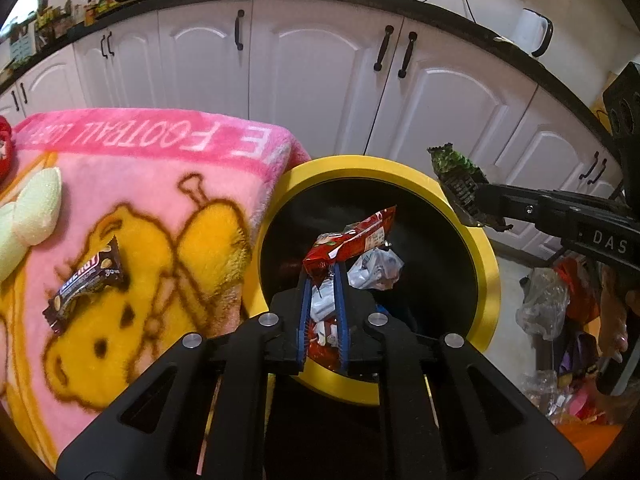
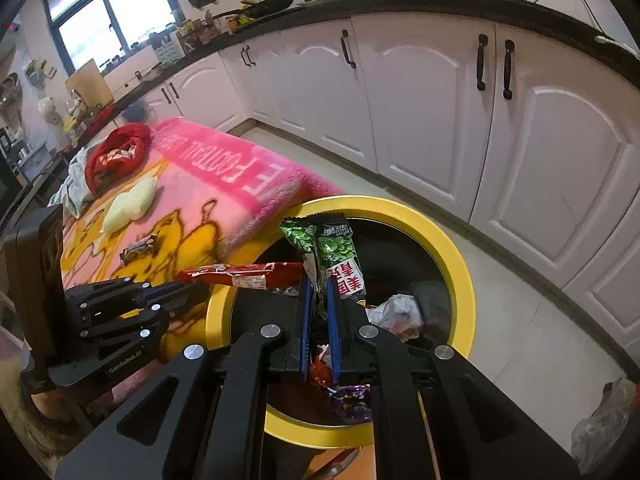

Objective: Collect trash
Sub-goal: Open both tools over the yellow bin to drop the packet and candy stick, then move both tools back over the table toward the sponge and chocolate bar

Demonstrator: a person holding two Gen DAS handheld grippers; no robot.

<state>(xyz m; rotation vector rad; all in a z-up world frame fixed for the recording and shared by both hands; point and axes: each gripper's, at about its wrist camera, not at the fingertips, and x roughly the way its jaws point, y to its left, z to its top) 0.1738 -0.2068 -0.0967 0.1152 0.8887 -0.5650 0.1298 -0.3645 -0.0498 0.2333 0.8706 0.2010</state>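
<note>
White kitchen cabinets (image 2: 420, 92) with black handles run along the back, under a dark surface (image 2: 480, 4) carrying pots and a frying pan (image 2: 272, 2). In front of them lies a pink fleece blanket (image 1: 132, 208) printed with a yellow cartoon figure and white lettering along its border. Its corner hangs just beside, and partly over, the rim of a round trash bin (image 1: 490, 280), yellow outside and black inside, which stands on the pale floor.

Inside the bin sit crumpled pieces of trash, among them a white plastic wad (image 1: 378, 268) and a purple wrapper (image 2: 352, 398).

The left claw (image 1: 323, 276) is closed on a red snack wrapper (image 1: 352, 240), held over the bin's open mouth with its free end sticking up and to the right. The right claw (image 2: 318, 288) is clamped on a green snack packet (image 2: 332, 248) with red and white lettering, also above the bin opening; in the left wrist view that packet hangs over the bin's far right rim.

On the blanket, well apart from the bin, lies a dark brown chocolate bar wrapper (image 1: 86, 280), not yet collected. Farther back rest a pale cream plush piece (image 2: 130, 204) and a red cloth item (image 2: 116, 154). A clear plastic bag (image 1: 544, 304) lies on the floor to the right of the bin.
</note>
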